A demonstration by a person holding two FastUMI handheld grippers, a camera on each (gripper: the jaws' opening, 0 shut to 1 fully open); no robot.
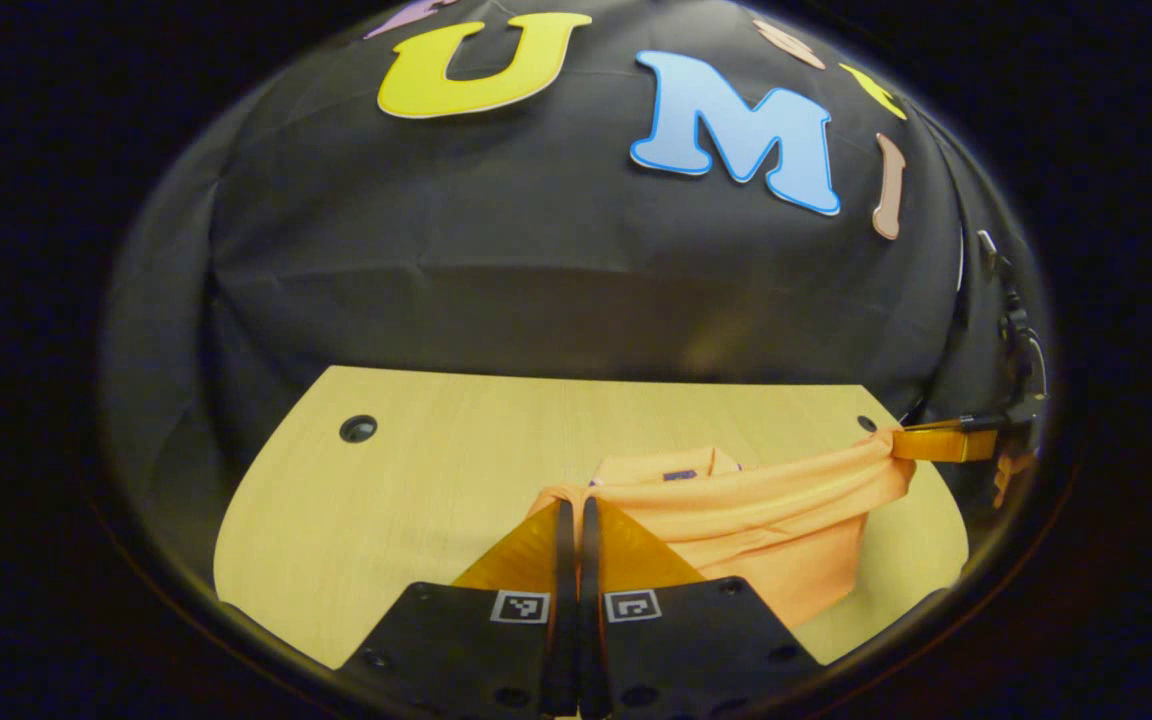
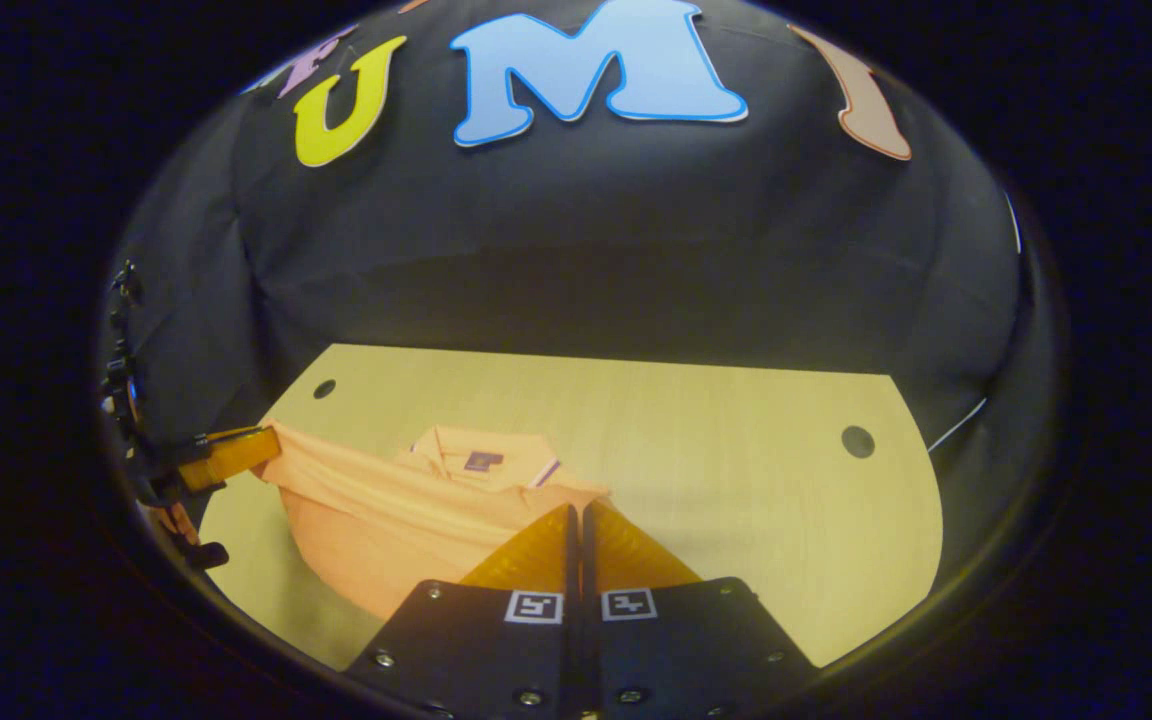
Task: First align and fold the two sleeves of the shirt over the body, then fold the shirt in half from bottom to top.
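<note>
Two corners of the bottom hem are pinched right now, one in each claw, and the orange polo shirt (image 2: 406, 520) hangs between them like a little hammock. Nearest to me in the left gripper view, the left gripper (image 1: 576, 515) has its fingers pressed together on the hem corner; in the right gripper view the right gripper (image 2: 574, 520) is clamped on the other corner the same way. I can also spot each claw from the other camera, off at the edge, with fabric bunched into it.

The shirt feels like a light, floppy knit to me: zero stiffness, sags in the middle, wrinkles wherever the tension drops. Not slippery and not fragile, but it'll slide out if I only nip a thin edge, so I'd grab well into the corners and keep the hem taut.

A bit farther out, the collar (image 2: 481, 455) and shoulders lie on the wooden table (image 2: 736, 480), left of centre in the right gripper view. Sleeves look already tucked, though I can't tell for sure. Beyond that it's bare tabletop with cable holes (image 2: 857, 440), then the dark cloth wall.
</note>
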